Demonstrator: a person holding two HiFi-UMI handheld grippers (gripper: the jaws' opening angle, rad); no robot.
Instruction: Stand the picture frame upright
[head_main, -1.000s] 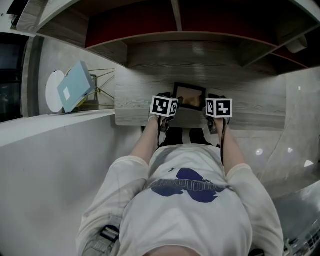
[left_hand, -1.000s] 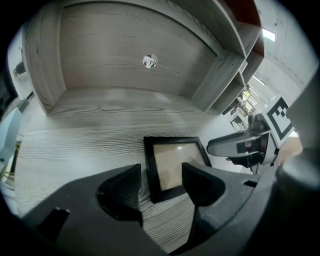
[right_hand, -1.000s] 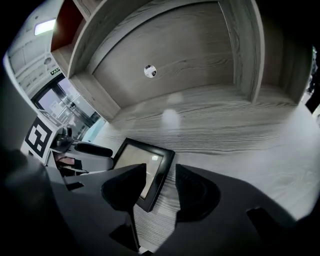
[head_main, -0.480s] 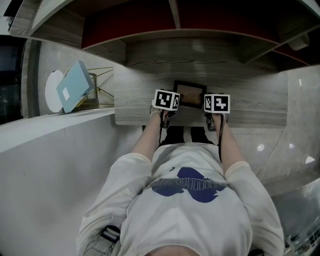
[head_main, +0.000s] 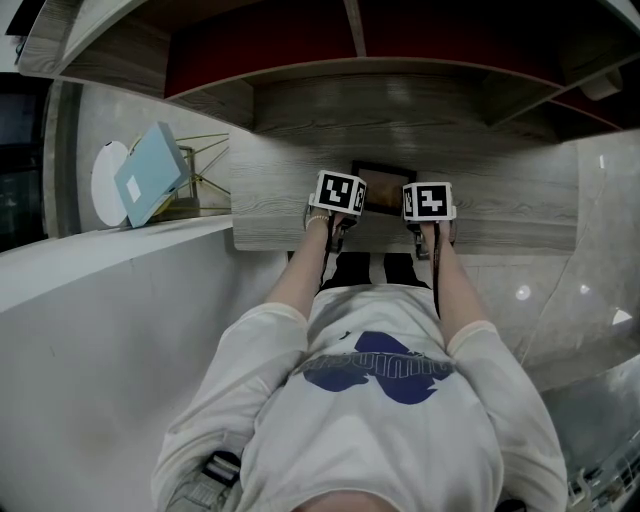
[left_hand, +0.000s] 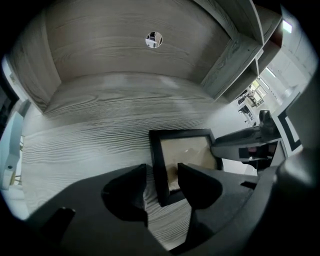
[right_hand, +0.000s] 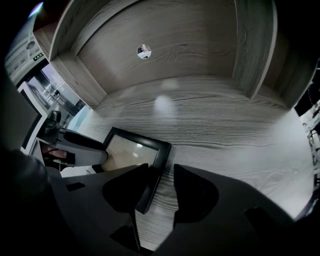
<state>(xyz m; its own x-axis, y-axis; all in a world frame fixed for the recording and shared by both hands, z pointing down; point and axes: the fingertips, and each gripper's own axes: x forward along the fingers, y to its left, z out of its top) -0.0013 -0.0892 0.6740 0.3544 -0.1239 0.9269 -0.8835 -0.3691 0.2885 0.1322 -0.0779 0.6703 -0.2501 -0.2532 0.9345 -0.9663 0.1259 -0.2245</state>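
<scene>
1. Grey wood-grain shelf (head_main: 500, 215) fills the scene, matte and streaked, boxed in by matching panels. Only the gripper views catch the small round hole (left_hand: 154, 39) in the back panel.
2. Off to the left, the head view alone shows a white disc (head_main: 108, 180) and a pale blue board (head_main: 150, 172).
3. There's the picture frame (left_hand: 187, 150): black, rectangular, shiny glass over a tan picture, lying flat on the shelf between the two tools.
4. Left gripper (left_hand: 162, 170): jaws have just been closing, straddling the frame's left rail, with a gap showing and no pinch.
5. Right gripper (right_hand: 161, 170): jaws have just been closing a little and stand apart astride the right rail, bare wood beside the outer jaw.
6. Against a second ago, both marker cubes sit higher in the head view and tighter in on the frame.
</scene>
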